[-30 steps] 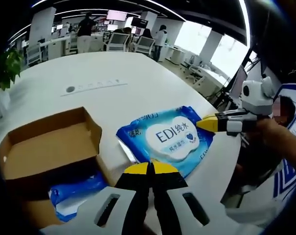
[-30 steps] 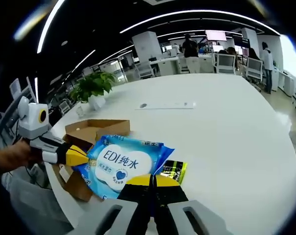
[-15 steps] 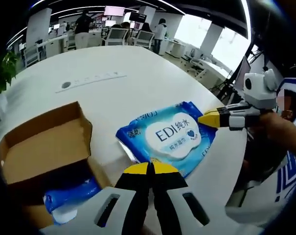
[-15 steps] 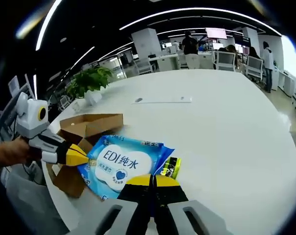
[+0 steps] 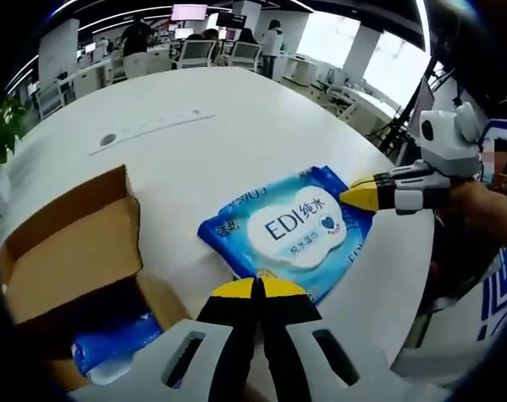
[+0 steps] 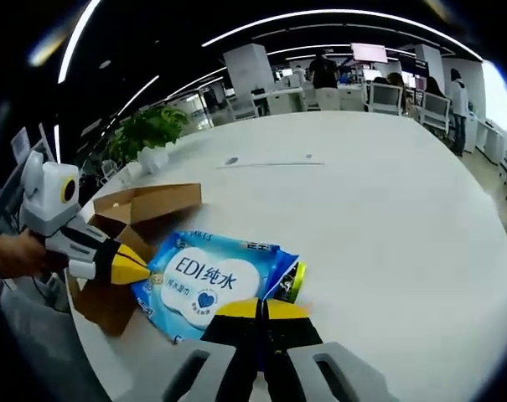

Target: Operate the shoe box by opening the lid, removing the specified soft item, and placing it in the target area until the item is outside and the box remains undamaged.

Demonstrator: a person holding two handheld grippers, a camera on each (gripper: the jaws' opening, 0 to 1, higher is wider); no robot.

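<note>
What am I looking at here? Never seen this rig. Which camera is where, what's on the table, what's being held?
No robot arm: a person holds a two-jaw tool in each hand, and a fisheye camera rides on each. In the left gripper view, the left tool rises from the bottom, jaws shut on one end of a blue plastic pack of wet wipes; the right tool enters from the right at the other end. The right gripper view shows the same from the opposite side: right tool below, left tool entering from the left. The pack sits on a round white table beside an open brown cardboard box.
</note>
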